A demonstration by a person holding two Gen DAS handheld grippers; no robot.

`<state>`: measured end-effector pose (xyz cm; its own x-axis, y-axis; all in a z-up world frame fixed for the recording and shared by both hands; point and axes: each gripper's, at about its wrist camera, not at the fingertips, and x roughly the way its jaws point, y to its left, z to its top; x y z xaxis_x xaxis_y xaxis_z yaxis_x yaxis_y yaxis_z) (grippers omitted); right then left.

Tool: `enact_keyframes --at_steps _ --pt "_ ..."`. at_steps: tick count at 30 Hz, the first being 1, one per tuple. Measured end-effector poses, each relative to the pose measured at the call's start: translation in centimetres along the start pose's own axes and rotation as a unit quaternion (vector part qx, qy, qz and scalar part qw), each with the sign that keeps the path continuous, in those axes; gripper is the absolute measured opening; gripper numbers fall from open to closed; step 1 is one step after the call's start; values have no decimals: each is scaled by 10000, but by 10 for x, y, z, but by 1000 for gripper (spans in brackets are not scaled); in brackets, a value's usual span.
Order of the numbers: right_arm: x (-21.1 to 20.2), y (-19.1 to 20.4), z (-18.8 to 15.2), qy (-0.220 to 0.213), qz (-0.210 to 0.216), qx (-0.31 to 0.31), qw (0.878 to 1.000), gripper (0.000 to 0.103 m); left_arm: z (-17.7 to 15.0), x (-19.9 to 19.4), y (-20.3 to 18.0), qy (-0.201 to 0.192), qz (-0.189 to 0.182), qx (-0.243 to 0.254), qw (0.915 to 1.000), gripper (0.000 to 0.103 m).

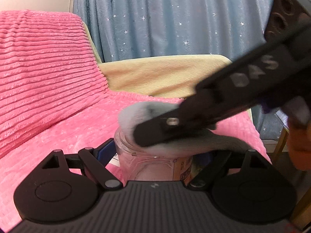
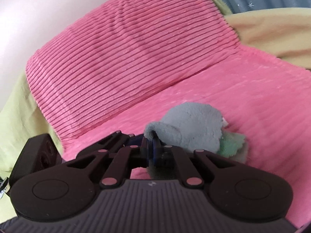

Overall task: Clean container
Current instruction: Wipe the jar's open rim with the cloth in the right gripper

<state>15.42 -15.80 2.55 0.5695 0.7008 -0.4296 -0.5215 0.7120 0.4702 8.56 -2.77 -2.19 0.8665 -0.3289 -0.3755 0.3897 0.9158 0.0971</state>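
Observation:
In the left wrist view my left gripper (image 1: 155, 155) is shut on a clear glass jar (image 1: 147, 165) with a printed label, holding it above the pink blanket. My right gripper (image 1: 155, 130) reaches in from the upper right and presses a grey cloth (image 1: 136, 112) onto the jar's open mouth. In the right wrist view my right gripper (image 2: 152, 149) is shut on the grey-and-green cloth (image 2: 190, 128), which bunches up ahead of the fingers. The jar is hidden there under the cloth.
A pink ribbed blanket (image 1: 48, 68) covers the sofa seat and backrest, also shown in the right wrist view (image 2: 126, 48). A yellow cover (image 1: 165, 75) lies behind it. A blue star-patterned curtain (image 1: 175, 19) hangs at the back. A wooden piece of furniture (image 1: 281, 141) stands at the right.

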Motion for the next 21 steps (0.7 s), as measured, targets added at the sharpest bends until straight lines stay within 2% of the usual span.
enact_keyframes --at_steps 7,14,18,20,21 --pt "17 0 10 -274 -407 -284 9984 1 -1 0 -4 -4 20 40 10000 85" --pt "-8 -16 8 -371 -738 -144 9965 1 1 0 -7 7 24 78 10000 85" --pt "-24 -15 0 -217 -601 -49 9979 1 2 0 -8 11 25 81 10000 85" --pt "-25 -11 -2 -92 -417 -37 9991 1 -1 0 17 -6 -148 146 9998 85" --pt "-24 -8 -3 -29 -309 -25 9995 1 0 0 17 -5 -148 140 9998 85"
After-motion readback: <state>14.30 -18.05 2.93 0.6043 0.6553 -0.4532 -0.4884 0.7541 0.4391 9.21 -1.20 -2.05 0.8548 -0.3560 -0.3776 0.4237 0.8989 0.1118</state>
